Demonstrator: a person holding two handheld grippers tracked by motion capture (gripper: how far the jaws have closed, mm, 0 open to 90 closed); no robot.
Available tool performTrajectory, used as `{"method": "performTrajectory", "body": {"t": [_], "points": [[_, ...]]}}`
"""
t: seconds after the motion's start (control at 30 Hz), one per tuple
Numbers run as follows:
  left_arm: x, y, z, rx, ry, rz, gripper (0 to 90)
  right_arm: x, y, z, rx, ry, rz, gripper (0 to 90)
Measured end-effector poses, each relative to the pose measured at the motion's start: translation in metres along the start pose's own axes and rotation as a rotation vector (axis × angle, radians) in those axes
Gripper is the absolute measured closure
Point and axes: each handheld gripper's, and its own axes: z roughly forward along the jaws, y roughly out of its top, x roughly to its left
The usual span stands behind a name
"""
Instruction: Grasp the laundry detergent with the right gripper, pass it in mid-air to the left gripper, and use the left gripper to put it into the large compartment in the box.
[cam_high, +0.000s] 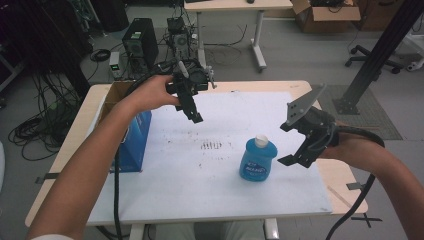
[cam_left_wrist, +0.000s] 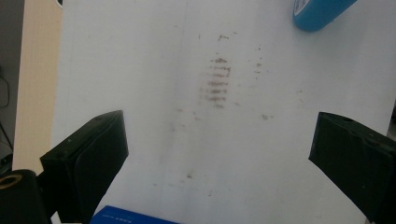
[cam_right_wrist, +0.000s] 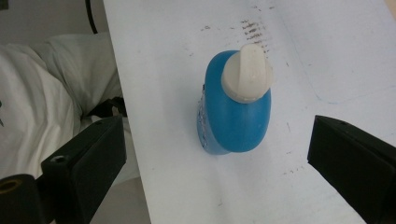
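Blue plastic bottle with a white cap (cam_high: 258, 160) stands upright on the white-covered tabletop (cam_high: 200, 190), near its front right. The right gripper (cam_high: 300, 150) hovers just beside it, released, jaws wide apart. The left gripper (cam_high: 192, 112), also released, hangs above the tabletop near a blue box (cam_high: 132, 145).

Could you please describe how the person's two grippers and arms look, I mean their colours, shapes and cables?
Both the left gripper and the right gripper are black, each with two blocky, flat-faced jaws. The right one carries a grey three-cornered plate with small holes on top. A thick black cable trails from each. The forearms are bare; a white sleeve edge shows at the left arm.
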Motion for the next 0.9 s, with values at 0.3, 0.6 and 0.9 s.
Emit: {"method": "performTrajectory", "body": {"t": [0.3,0.6,0.9], "points": [[0.001,0.0,0.001,0.001,0.0,-0.001,4.7,-0.009,-0.015,0.007,-0.066,0.006,-0.007,4.0],[0.0,0.001,0.002,0.005,0.002,0.0,4.7,-0.016,-0.031,0.014,-0.131,0.011,-0.005,3.8],[0.001,0.001,0.002,0.006,0.004,-0.002,4.7,-0.02,-0.045,0.028,-0.198,0.029,-0.01,3.7]]}}
